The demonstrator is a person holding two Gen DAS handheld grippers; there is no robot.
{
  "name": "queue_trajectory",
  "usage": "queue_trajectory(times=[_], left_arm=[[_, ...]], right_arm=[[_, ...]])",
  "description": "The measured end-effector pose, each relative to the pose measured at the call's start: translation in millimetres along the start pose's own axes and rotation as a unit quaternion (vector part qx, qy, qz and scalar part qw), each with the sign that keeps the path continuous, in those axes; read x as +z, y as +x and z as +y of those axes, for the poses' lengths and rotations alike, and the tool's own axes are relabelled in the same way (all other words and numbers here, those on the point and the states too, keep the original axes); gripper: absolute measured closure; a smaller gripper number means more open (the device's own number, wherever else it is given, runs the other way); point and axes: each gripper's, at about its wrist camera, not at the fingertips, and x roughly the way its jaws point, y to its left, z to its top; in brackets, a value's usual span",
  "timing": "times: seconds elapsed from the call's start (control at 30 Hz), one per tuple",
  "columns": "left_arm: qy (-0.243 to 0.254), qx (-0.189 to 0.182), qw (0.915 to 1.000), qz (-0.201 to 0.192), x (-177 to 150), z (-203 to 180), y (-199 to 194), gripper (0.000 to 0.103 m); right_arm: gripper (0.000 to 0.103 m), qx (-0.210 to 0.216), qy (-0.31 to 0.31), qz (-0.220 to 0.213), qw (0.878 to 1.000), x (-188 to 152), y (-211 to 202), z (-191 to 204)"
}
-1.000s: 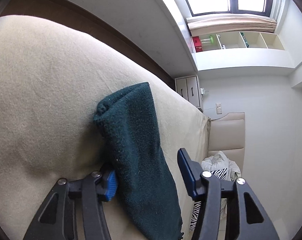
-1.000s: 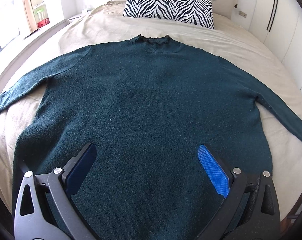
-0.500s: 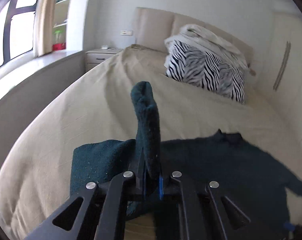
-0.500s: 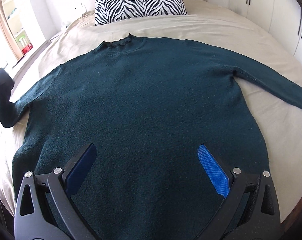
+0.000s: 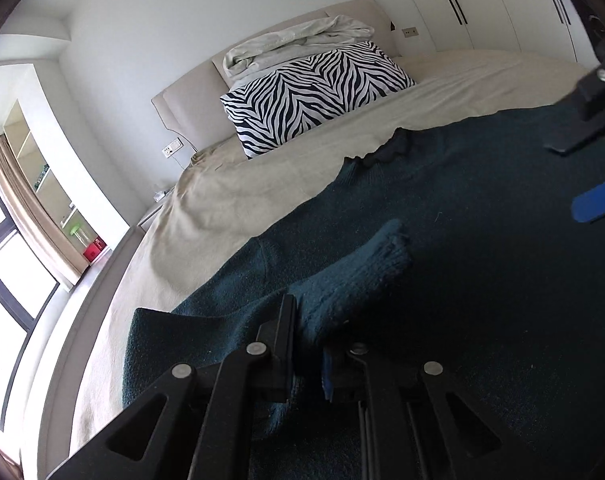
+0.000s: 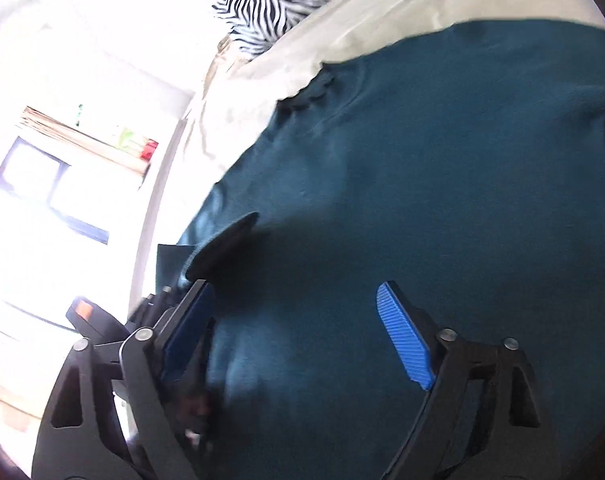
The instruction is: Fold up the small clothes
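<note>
A dark teal sweater (image 5: 482,240) lies flat on the beige bed (image 5: 242,200), collar toward the pillow. My left gripper (image 5: 308,332) holds the sweater's left sleeve, and the cuff (image 5: 366,268) sticks out past the jaws and rests over the sweater's body. Its jaws are opening slightly, with the sleeve still pinched between them. My right gripper (image 6: 294,286) hovers over the sweater's body (image 6: 422,160), tilted. Its jaws are closing with no cloth between the blue pads (image 6: 406,340). In the left wrist view the right gripper (image 5: 568,180) shows at the right edge.
A zebra-print pillow (image 5: 310,92) and a crumpled pale duvet (image 5: 294,44) lie at the headboard. A window (image 5: 6,272) and a ledge with a red box (image 5: 92,254) run along the bed's left side. White wardrobe doors (image 5: 502,12) stand at the right.
My left gripper shut on the sleeve, lifted it and carried it inward over the sweater's body. My right gripper rolled and swung left, and its jaws narrowed.
</note>
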Motion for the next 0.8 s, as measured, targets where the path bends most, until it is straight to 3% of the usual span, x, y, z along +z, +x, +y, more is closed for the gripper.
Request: queue_trajectory(times=[0.07, 0.3, 0.43, 0.47, 0.53, 0.63, 0.7, 0.8], left_arm=[[0.007, 0.007, 0.9999, -0.011, -4, -4, -6, 0.089], [-0.008, 0.003, 0.9998, -0.019, -9, 2, -8, 0.085], [-0.03, -0.001, 0.9995, -0.011, -10, 11, -6, 0.067], [-0.035, -0.002, 0.9993, -0.01, -10, 13, -6, 0.064], [-0.047, -0.007, 0.9988, -0.01, -10, 16, -10, 0.049], [-0.082, -0.024, 0.9955, -0.041, -6, 31, -29, 0.03], [-0.101, -0.027, 0.992, -0.071, -3, 43, -44, 0.023], [-0.148, -0.03, 0.9842, -0.092, -1, 72, -51, 0.023]], right_arm=[[0.035, 0.046, 0.02, 0.04, 0.998, 15, 31, 10], [0.037, 0.118, 0.103, 0.128, 0.979, 49, 113, 18], [0.078, 0.102, 0.097, 0.159, 0.977, 54, 143, 19], [0.081, 0.094, 0.088, 0.16, 0.979, 55, 145, 21], [0.094, 0.083, 0.06, 0.152, 0.983, 58, 141, 28], [0.096, 0.06, 0.017, 0.111, 0.992, 78, 112, 41], [0.096, 0.038, -0.006, 0.084, 0.996, 94, 91, 45], [0.096, -0.005, -0.026, 0.056, 0.998, 123, 58, 38]])
